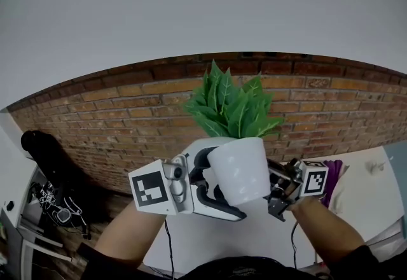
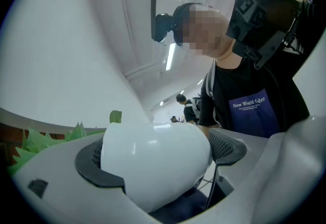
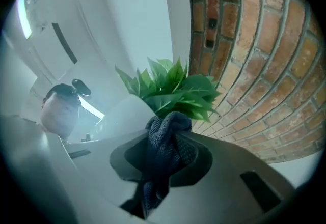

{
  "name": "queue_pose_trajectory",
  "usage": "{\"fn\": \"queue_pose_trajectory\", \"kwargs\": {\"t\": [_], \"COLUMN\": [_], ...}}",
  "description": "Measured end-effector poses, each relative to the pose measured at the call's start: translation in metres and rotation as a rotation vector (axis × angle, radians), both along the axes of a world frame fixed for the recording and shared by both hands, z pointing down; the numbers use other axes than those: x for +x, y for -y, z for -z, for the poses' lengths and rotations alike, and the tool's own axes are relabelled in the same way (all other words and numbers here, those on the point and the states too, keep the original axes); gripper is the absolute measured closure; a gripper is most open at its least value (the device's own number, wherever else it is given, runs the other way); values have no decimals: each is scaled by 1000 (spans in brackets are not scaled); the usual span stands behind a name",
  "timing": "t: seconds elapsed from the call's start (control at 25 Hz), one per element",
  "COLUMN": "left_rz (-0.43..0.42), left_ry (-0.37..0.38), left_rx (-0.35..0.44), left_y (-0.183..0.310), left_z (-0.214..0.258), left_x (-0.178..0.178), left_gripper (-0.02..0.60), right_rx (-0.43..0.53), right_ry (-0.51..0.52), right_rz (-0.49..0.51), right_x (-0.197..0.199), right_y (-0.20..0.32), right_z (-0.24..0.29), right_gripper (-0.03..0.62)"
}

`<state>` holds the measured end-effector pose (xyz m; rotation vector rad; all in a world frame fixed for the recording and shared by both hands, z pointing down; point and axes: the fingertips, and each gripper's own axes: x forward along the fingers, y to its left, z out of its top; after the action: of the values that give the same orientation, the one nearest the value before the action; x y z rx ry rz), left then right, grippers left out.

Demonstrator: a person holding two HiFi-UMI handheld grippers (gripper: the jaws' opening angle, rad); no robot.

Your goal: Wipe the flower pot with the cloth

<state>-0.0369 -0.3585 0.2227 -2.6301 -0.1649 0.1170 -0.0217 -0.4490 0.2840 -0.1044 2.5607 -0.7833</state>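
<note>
White and smooth, the flower pot (image 1: 238, 167) was held above the desk (image 1: 254, 237), clenched in the left claw (image 1: 205, 188). The dark cloth (image 3: 165, 149) was gripped by the right claw (image 1: 280, 191) beside it. Wiping seemed in hand; firm rubbing contact was needed next.

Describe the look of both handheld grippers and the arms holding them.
The left gripper and right gripper have pale grey-white shells with dark meshed pads. Each carries a white cube printed with black square markers, and a thin black cable hangs beneath each. The forearms are bare below dark sleeves.
</note>
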Motion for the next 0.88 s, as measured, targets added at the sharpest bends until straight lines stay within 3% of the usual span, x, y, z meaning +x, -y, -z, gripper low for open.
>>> {"fn": "queue_pose_trajectory", "kwargs": {"t": [0.32, 0.4, 0.6, 0.76, 0.88], "left_rz": [45, 35, -24, -40, -22], "left_ry": [-1, -12, -49, -89, -49], "left_rx": [44, 26, -8, -28, -5], "left_y": [0, 0, -8, -10, -8], "left_z": [-3, -1, 9, 16, 9], "left_x": [7, 6, -1, -3, -1], "left_gripper": [49, 49, 49, 49, 49], "right_rx": [193, 174, -22, 6, 91], "right_ry": [-117, -98, 44, 4, -50], "right_rz": [247, 214, 9, 75, 177], "right_x": [-26, -22, -4, -23, -45], "right_y": [-82, -72, -6, -20, -54], "right_z": [-24, -24, -5, -2, -7], "right_gripper": [537, 537, 537, 537, 537]}}
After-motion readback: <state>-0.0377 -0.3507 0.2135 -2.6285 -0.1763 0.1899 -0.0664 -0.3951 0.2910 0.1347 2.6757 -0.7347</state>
